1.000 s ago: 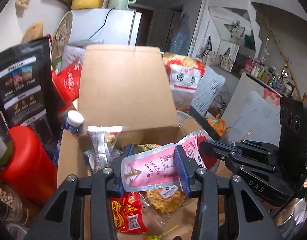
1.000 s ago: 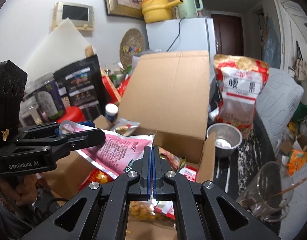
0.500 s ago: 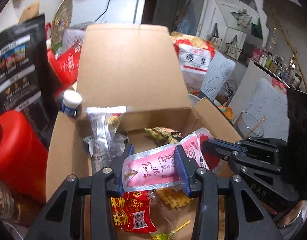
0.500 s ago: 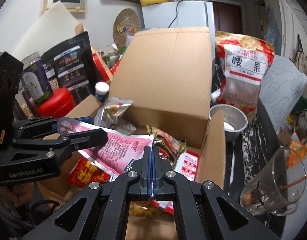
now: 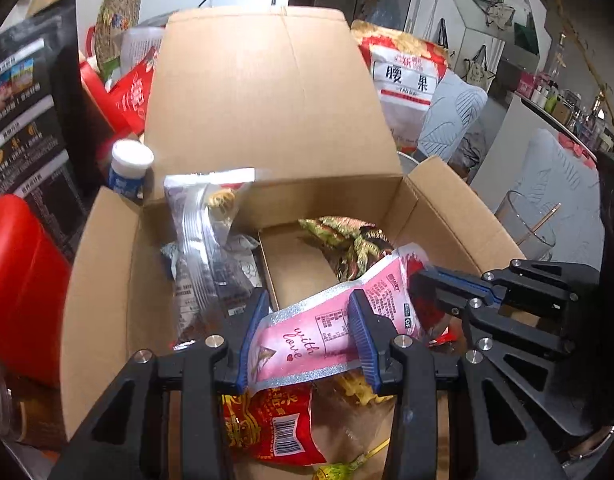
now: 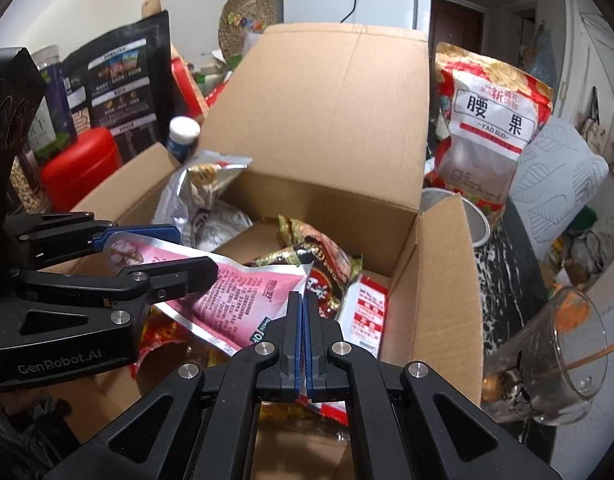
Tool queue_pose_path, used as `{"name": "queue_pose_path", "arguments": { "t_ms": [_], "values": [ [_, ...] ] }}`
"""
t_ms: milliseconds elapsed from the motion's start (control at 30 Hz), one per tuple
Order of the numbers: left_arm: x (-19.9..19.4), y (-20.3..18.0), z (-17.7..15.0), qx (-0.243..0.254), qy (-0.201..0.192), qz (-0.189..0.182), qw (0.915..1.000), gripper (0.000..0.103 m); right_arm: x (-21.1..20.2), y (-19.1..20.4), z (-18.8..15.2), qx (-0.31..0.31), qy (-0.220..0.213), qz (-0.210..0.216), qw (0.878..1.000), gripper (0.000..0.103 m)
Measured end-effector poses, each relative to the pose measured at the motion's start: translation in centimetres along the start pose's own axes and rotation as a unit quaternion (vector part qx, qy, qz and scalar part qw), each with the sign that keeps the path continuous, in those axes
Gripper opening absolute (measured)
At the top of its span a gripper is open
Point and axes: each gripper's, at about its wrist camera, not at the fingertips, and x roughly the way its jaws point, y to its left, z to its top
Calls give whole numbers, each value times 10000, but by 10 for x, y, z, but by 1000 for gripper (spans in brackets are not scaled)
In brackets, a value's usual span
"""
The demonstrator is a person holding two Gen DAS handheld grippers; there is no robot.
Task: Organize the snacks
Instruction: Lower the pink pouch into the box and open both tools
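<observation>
A pink foil pouch (image 5: 307, 332) printed "with love" hangs just over the open cardboard box (image 5: 259, 92). My left gripper (image 5: 309, 300) is shut on its lower end, blue pads pressing both sides. My right gripper (image 6: 303, 300) is shut, and the pouch's (image 6: 243, 292) far corner runs in between its pads. In the left wrist view the right gripper (image 5: 417, 280) meets the pouch's upper right corner. In the right wrist view the left gripper (image 6: 195, 250) comes in from the left. Both point down into the box (image 6: 435, 280).
The box holds a silver bag (image 5: 203, 216), a red packet (image 5: 267, 420), a dark patterned packet (image 6: 319, 260) and a red-white pack (image 6: 367, 312). Around it stand a cashew bag (image 6: 491, 120), a glass (image 6: 547, 344), a metal bowl (image 6: 467, 216), a red canister (image 5: 19, 280) and a white-capped bottle (image 5: 131, 164).
Both grippers have sunk toward the box with the pink pouch and tilted further down. More of the box's inside shows now. Neither grip has changed.
</observation>
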Motion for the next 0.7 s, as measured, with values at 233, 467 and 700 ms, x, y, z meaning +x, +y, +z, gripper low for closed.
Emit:
{"name": "queue_pose_path", "arguments": {
  "t_ms": [233, 467, 700],
  "values": [
    [5, 0, -2, -38, 161, 56, 9998, 41, 2, 1, 0, -45, 92, -73, 9999, 3],
    [7, -6, -8, 41, 413, 247, 9988, 41, 1, 1, 2, -102, 171, -255, 9995, 9],
    [3, -7, -15, 74, 581, 663, 9961, 50, -12, 2, 1, -48, 138, -358, 9993, 17]
  ]
}}
